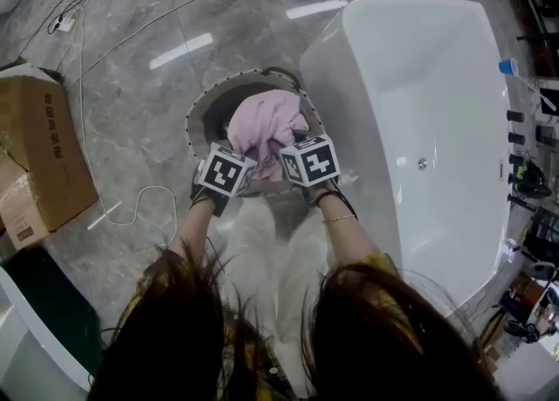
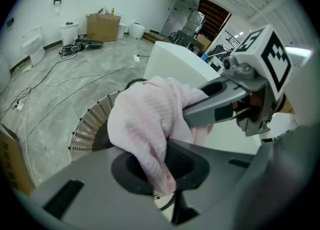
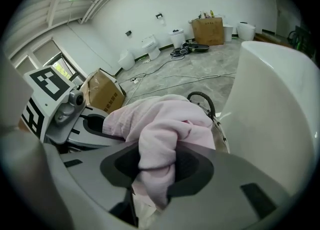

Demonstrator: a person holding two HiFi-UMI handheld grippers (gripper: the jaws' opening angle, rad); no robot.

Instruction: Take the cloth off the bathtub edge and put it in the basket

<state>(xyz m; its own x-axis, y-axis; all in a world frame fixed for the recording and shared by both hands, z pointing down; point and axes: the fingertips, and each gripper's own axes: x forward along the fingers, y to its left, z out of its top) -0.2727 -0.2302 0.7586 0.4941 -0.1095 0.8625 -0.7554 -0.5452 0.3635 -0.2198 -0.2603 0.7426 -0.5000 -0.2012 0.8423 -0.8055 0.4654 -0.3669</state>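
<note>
A pink cloth (image 1: 262, 125) hangs bunched over the round perforated basket (image 1: 203, 111), which stands on the floor left of the white bathtub (image 1: 419, 120). Both grippers hold it from the near side. My left gripper (image 1: 238, 162) is shut on a fold of the pink cloth (image 2: 145, 124), which runs down between its jaws. My right gripper (image 1: 284, 153) is shut on another bunch of the pink cloth (image 3: 160, 139). The right gripper's body shows in the left gripper view, pressed into the cloth from the right. The basket's rim (image 2: 92, 121) shows below the cloth, and its handle (image 3: 202, 98) shows beyond the cloth.
A cardboard box (image 1: 39, 159) stands on the floor at the left. White cables (image 1: 131, 207) trail across the grey marble floor near the basket. Fittings and a blue cup (image 1: 508, 66) sit along the tub's far right side. A white toilet (image 2: 32, 43) stands by the wall.
</note>
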